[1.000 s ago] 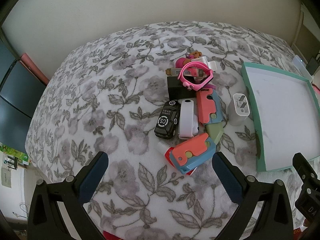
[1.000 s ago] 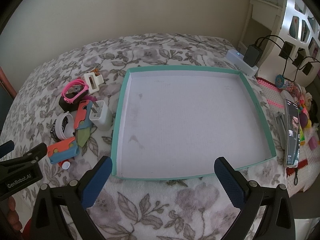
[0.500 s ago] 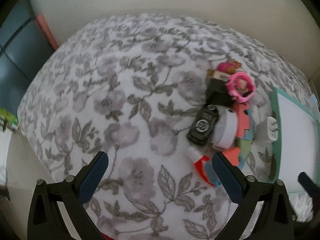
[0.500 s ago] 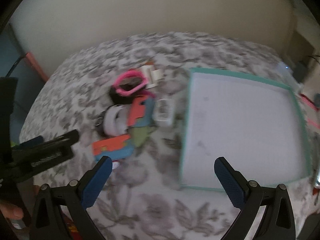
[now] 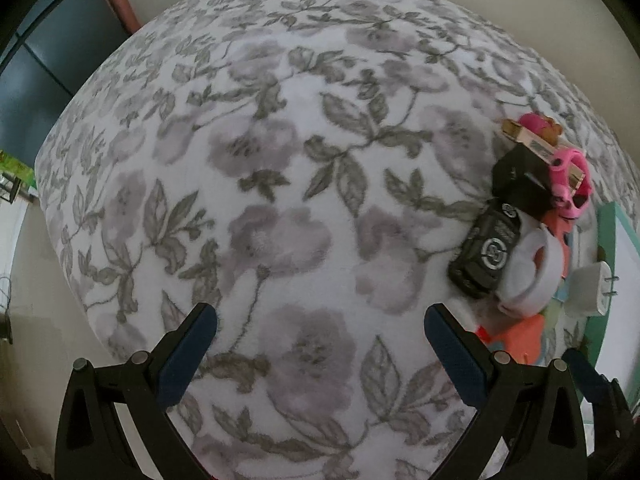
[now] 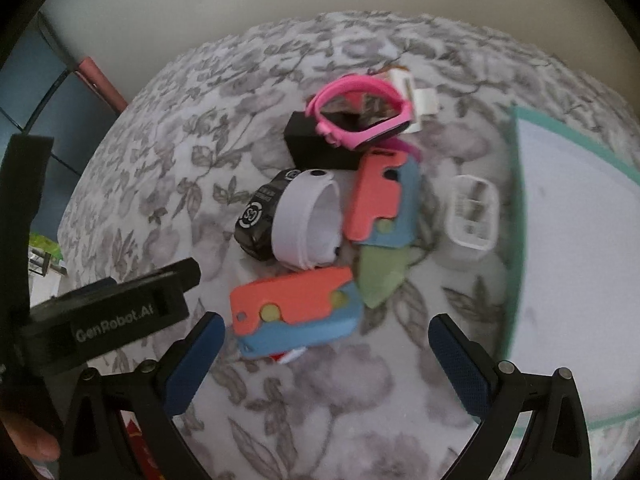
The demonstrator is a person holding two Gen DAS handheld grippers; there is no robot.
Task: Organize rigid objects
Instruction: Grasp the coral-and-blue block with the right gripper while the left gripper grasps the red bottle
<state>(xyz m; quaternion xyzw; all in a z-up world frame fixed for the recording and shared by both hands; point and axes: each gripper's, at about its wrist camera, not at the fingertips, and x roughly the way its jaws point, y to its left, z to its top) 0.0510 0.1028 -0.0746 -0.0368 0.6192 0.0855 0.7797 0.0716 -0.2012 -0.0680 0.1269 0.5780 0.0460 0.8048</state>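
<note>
In the left wrist view, the left gripper is hovering open and empty over the floral blanket, the object pile sitting toward its right edge, while in the right wrist view the right gripper is hanging open, empty, just short of the orange-and-blue folding toy, beside the teal tray.

two downward wrist views, shared clutter pile
</note>
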